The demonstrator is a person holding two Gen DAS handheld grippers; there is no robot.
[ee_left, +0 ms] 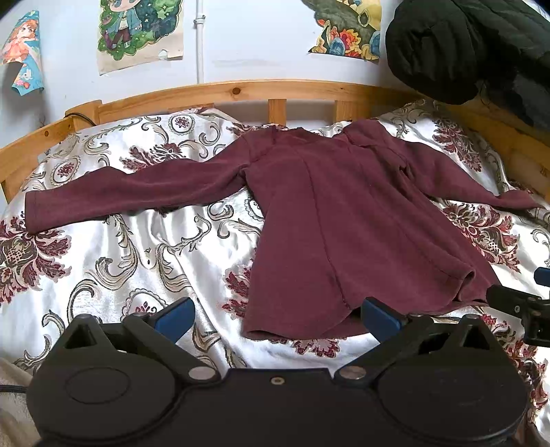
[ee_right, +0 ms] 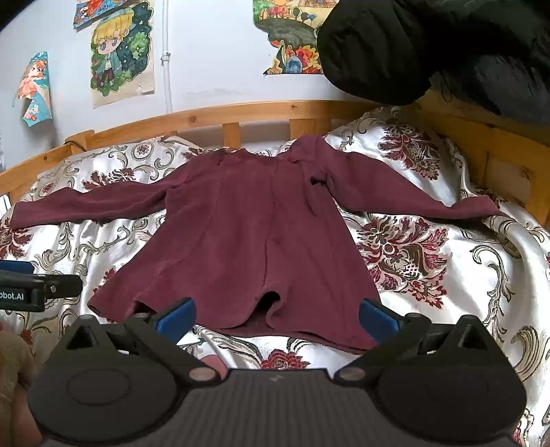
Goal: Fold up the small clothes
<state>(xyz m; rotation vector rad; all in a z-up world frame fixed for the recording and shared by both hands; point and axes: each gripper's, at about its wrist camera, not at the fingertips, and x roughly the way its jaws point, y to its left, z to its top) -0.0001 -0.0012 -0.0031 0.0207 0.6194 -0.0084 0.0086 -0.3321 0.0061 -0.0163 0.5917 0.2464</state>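
A small maroon long-sleeved top (ee_left: 340,220) lies spread flat on the bed, both sleeves out to the sides, hem nearest me; it also shows in the right wrist view (ee_right: 254,233). My left gripper (ee_left: 276,318) is open and empty, just above the hem's left part. My right gripper (ee_right: 276,318) is open and empty, over the hem's right part. The right gripper's tip shows at the right edge of the left wrist view (ee_left: 515,302). The left gripper shows at the left edge of the right wrist view (ee_right: 37,289).
The bed has a shiny white cover with a dark red floral pattern (ee_left: 130,254). A wooden bed rail (ee_left: 240,93) runs along the far side. A black padded jacket (ee_left: 474,48) hangs at the upper right. Posters (ee_left: 137,31) are on the wall.
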